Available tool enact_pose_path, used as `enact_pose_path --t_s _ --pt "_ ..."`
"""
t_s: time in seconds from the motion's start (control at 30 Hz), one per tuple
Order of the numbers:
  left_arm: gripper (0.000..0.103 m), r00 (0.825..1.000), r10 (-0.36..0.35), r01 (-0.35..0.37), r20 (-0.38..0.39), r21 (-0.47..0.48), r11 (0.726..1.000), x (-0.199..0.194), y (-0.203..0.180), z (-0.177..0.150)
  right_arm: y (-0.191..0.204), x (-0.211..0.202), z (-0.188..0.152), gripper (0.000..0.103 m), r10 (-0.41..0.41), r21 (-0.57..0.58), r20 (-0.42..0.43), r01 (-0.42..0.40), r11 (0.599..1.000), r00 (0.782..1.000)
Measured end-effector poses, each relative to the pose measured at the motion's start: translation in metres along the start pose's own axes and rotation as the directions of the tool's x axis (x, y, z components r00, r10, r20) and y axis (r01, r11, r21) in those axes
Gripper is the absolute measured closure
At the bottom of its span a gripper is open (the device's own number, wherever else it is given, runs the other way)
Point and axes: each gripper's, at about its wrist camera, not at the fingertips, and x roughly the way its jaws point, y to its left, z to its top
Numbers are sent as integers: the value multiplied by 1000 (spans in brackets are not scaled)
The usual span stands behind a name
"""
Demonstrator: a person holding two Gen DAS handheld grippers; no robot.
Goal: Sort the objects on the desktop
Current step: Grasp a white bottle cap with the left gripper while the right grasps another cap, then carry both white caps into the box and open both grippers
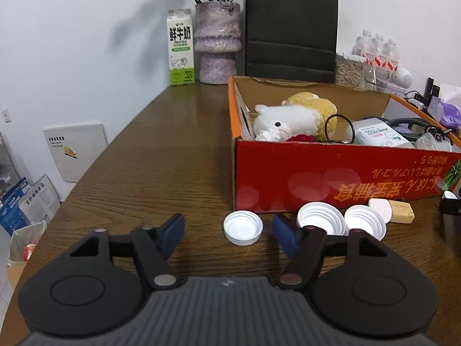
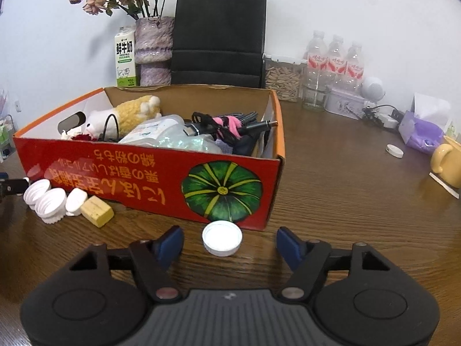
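My left gripper is open low over the brown table, with a white bottle cap lying between its blue fingertips, untouched. More white caps and a tan eraser block lie just right, against the red cardboard box. My right gripper is open too, with another white cap between its fingertips in front of the box. The box holds plush toys, cables and packets. The cap pile and the eraser show at the left in the right wrist view.
Along the back wall stand a milk carton, a purple vase, a black paper bag, a seed jar and water bottles. A yellow mug, a tissue pack and a lone white cap sit at the right.
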Motion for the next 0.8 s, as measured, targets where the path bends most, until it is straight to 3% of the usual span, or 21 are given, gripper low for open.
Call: enact_pose_path --t_s 0.1,0.17,0.23,0.27,0.57,0.8 --pt "52 1000 -21 21 -8 -7 1000 3 0 2 0 1 0 41 18 11 1 -18 1000 1000" --pt "73 1000 -21 21 -4 -1 1000 4 -2 2 0 1 0 49 36 25 2 -36 999 999" --pt "73 1000 -22 22 0 5 1000 4 -4 3 0 -1 0 72 39 27 8 -39 999 999" --pt "74 1000 -20 20 1 11 1000 4 -5 3 0 -1 0 76 41 27 11 -41 999 999" --pt "74 1000 0 0 28 6 1000 -2 -7 1 2 -11 -4 76 59 36 30 -60 998 998" --pt "74 993 16 -15 116 -13 1000 -29 -10 5 6 -35 -2 76 83 30 83 -85 996 993"
